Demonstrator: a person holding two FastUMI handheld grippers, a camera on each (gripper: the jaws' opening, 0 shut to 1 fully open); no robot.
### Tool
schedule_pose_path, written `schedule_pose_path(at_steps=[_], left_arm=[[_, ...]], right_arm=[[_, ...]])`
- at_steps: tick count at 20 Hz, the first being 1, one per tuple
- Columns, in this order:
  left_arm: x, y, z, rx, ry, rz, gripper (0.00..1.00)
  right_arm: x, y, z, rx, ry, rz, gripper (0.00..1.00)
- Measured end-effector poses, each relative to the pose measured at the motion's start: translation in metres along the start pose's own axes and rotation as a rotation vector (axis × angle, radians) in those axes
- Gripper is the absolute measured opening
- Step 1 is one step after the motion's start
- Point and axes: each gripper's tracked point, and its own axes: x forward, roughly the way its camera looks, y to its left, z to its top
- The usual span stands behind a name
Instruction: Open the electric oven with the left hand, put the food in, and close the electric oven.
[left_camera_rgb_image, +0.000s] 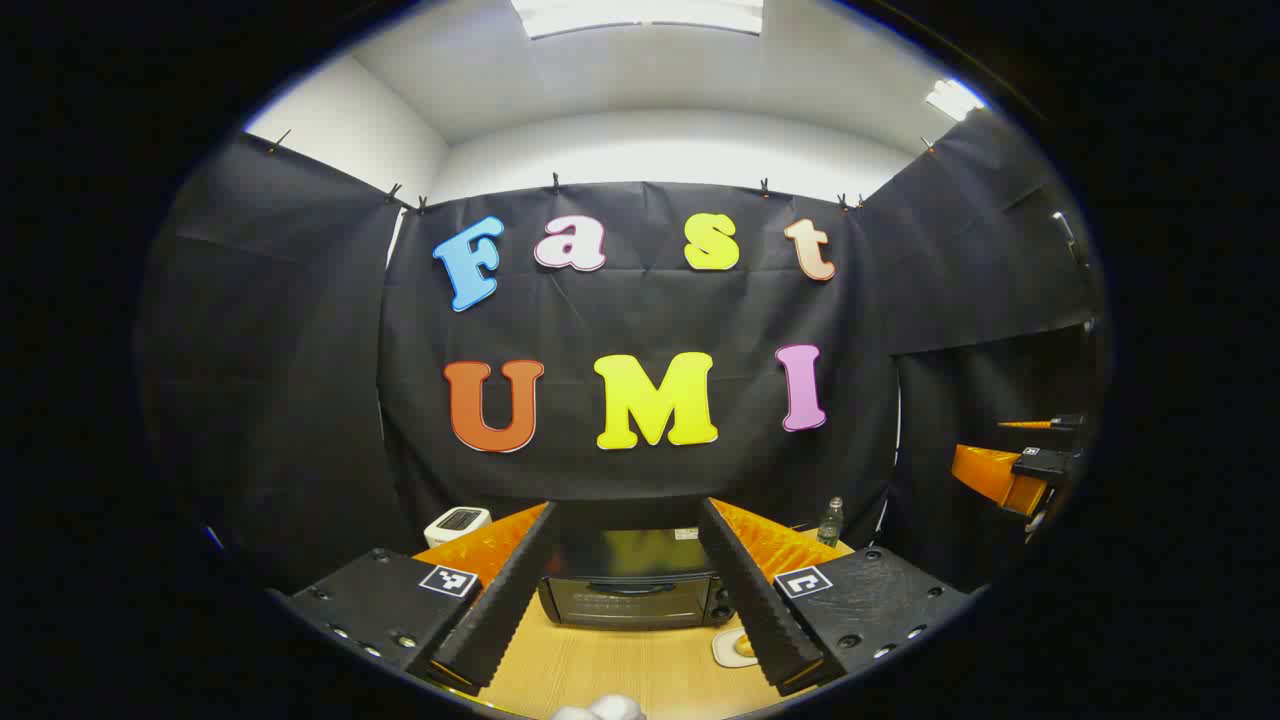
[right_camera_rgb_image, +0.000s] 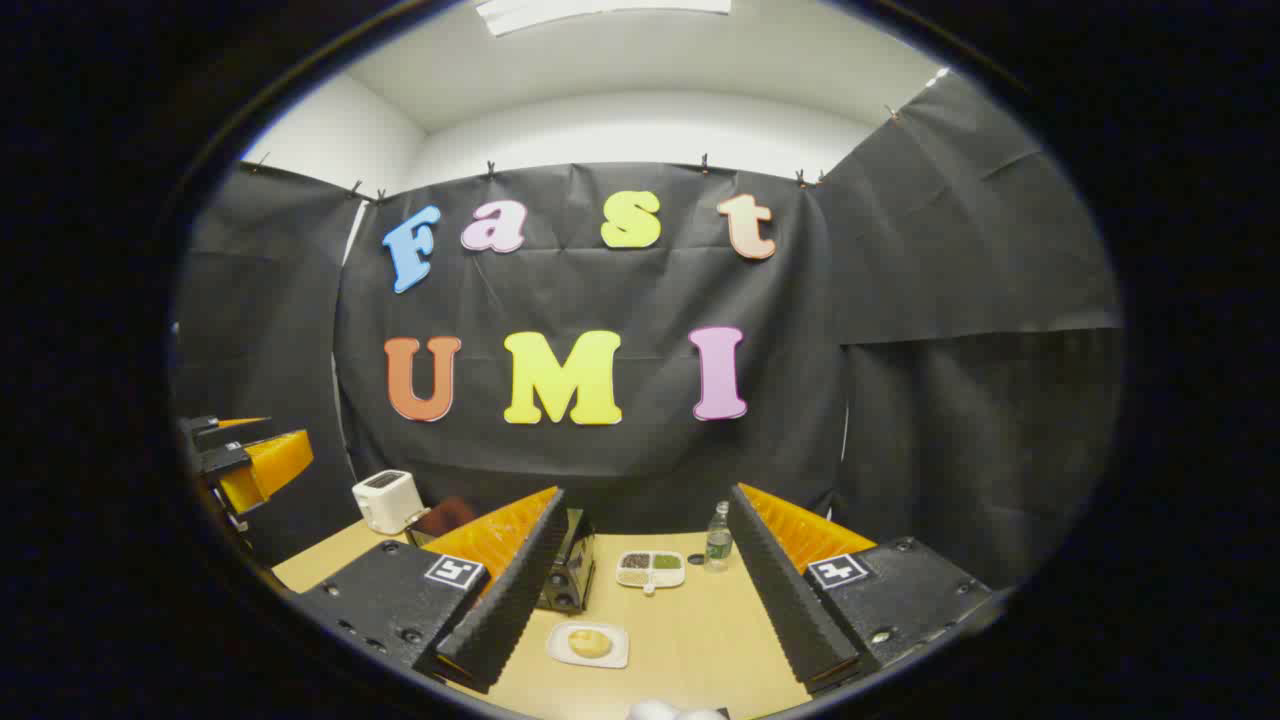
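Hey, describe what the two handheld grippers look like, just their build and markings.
Each gripper, left gripper and right gripper, has two long ridged fingers backed by orange ribbed plastic, set on black blocks with screws. Each block carries a square black-and-white marker tag.

1. The left gripper (left_camera_rgb_image: 630, 590) has two long fingers with bumpy, ridged inner sides.
2. Each finger sits on a flat black block with small round screws.
3. Each block has a little white square sticker with a black pattern.
4. Orange plastic shows behind the fingers.
5. The right gripper (right_camera_rgb_image: 650, 590) looks the same: ridged fingers, black blocks, screws, stickers, orange backs.
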Motion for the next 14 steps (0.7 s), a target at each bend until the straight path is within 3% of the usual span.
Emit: schedule_pose_path(at_steps=[14], left_arm=[[0.016,0.004,-0.010,0.033,-0.001,0.012,0.93]], right_arm=[[0.015,-0.005,0.005,-0.006,-0.019,-0.013,0.99]])
